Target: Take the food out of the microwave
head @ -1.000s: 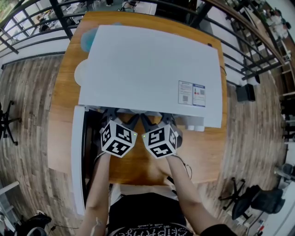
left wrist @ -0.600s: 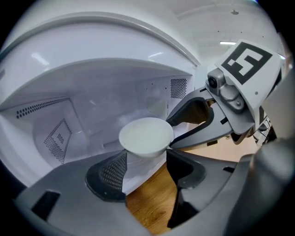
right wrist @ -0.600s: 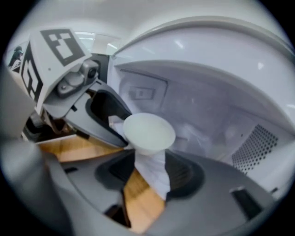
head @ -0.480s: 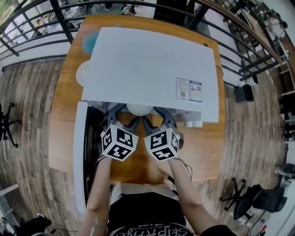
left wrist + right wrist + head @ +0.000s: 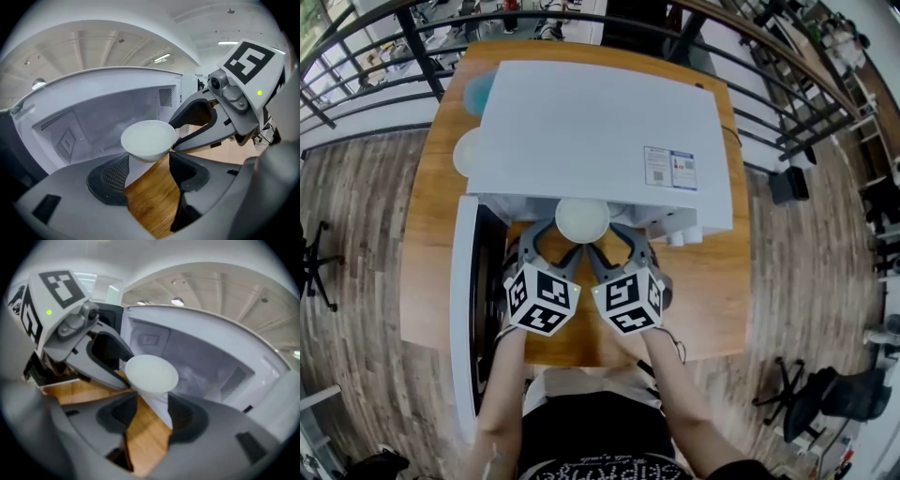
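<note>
A white bowl (image 5: 581, 218) hangs just outside the mouth of the white microwave (image 5: 600, 131), above the wooden table (image 5: 712, 300). My left gripper (image 5: 562, 236) and right gripper (image 5: 607, 239) meet under it from either side. Their jaws are spread wide and the fingertips bear on its tapering wall. In the left gripper view the bowl (image 5: 149, 139) sits at my left gripper's (image 5: 149, 158) tips, and the right gripper's fingers (image 5: 201, 133) touch its right side. In the right gripper view the bowl (image 5: 151, 374) sits over the right gripper (image 5: 152, 399). What the bowl contains is not visible.
The microwave door (image 5: 459, 309) stands open at the left, along the table's edge. A pale plate (image 5: 465, 150) and a blue one (image 5: 478, 89) lie left of the microwave. Metal railings (image 5: 356, 84) ring the table, and office chairs (image 5: 825, 403) stand on the wood floor.
Both grippers have drawn back toward me and risen a little. The bowl was hidden under the microwave's top a second ago and now shows fully outside the opening.
</note>
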